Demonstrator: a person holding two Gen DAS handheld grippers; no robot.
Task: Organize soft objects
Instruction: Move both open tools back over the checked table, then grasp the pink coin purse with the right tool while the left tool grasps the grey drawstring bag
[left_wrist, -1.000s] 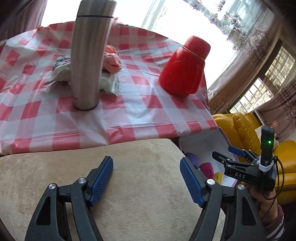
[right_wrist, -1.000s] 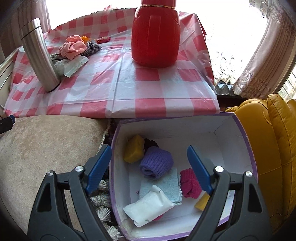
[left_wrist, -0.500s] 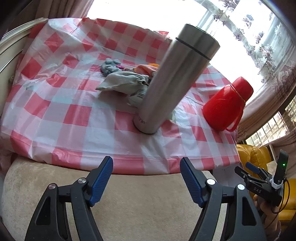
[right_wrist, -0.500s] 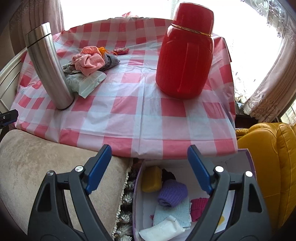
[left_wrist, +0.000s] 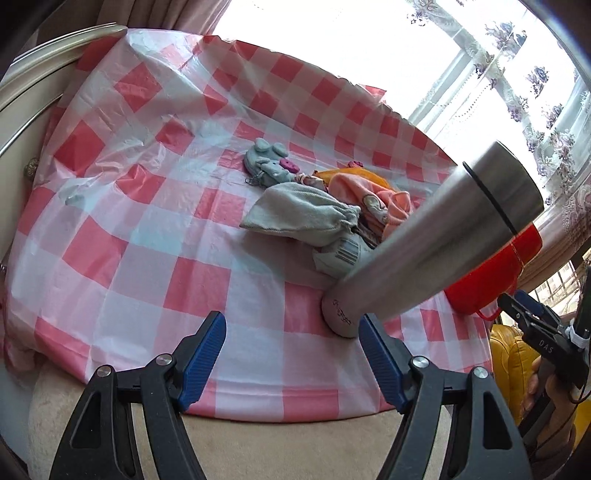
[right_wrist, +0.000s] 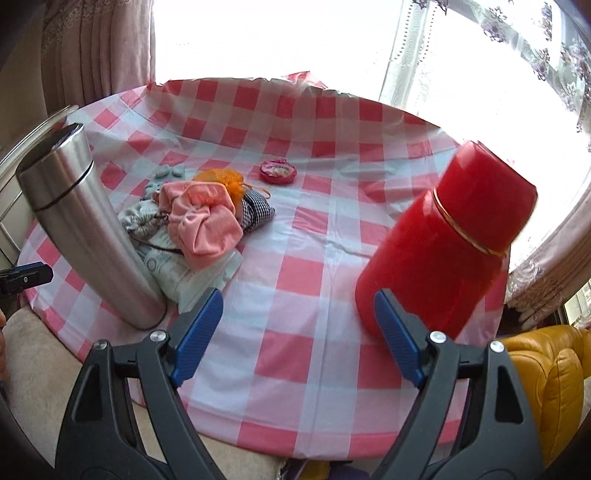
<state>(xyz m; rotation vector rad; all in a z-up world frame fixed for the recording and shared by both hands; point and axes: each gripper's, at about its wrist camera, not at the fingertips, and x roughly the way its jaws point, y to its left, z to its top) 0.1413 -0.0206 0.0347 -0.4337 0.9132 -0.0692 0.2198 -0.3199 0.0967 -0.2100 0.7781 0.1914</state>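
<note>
A pile of soft things lies on the red-checked table: a pink cloth (right_wrist: 207, 225), a grey drawstring pouch (left_wrist: 303, 214), an orange item (right_wrist: 221, 179), a checked cloth (right_wrist: 258, 212), a wipes pack (right_wrist: 184, 273) and a blue-grey plush (left_wrist: 267, 166). The pink cloth also shows in the left wrist view (left_wrist: 373, 199). My left gripper (left_wrist: 291, 358) is open and empty above the table's near edge, short of the pile. My right gripper (right_wrist: 299, 332) is open and empty over the table, between the steel flask and the red jug.
A steel flask (left_wrist: 432, 243) (right_wrist: 85, 236) stands in front of the pile. A red jug (right_wrist: 447, 240) stands at the right. A small pink round case (right_wrist: 277, 171) lies further back. A beige cushion (left_wrist: 277, 443) and a yellow sofa (right_wrist: 546, 387) sit below the table edge.
Both grippers have lifted and moved forward from the cushion and the box to over the table. The box of sorted soft items has dropped out of the right wrist view. Both jaws stay open.
</note>
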